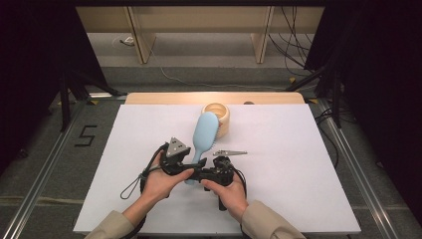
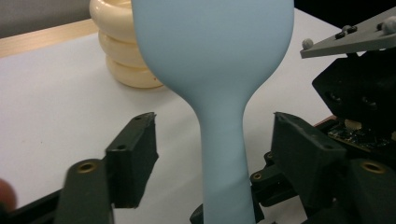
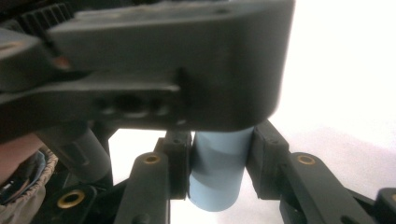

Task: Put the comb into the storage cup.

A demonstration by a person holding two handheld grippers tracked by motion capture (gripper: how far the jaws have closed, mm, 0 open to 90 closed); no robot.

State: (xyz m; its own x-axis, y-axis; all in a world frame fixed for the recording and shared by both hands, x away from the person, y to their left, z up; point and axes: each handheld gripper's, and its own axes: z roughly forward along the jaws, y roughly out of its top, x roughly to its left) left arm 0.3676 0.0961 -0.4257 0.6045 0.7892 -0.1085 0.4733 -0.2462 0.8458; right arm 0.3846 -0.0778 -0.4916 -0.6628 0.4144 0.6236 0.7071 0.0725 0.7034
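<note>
A light blue hairbrush [image 1: 205, 132] lies slanted over the white table, its head resting against a cream ringed holder [image 1: 222, 113]. In the right gripper view my right gripper [image 3: 218, 163] is shut on the end of the brush handle [image 3: 215, 179]. In the high view it [image 1: 199, 177] comes in from the right. My left gripper [image 2: 215, 140] is open, one jaw on each side of the handle [image 2: 222, 158] with a gap on both sides. In the high view the left gripper [image 1: 188, 166] sits just left of the handle. The brush's bristle side is hidden.
The cream holder [image 2: 123, 51] stands close behind the brush head. A white sheet [image 1: 298, 169] covers the table, with a wooden strip [image 1: 149, 98] at its far edge. Black curtains and stands flank the table. The two grippers nearly touch.
</note>
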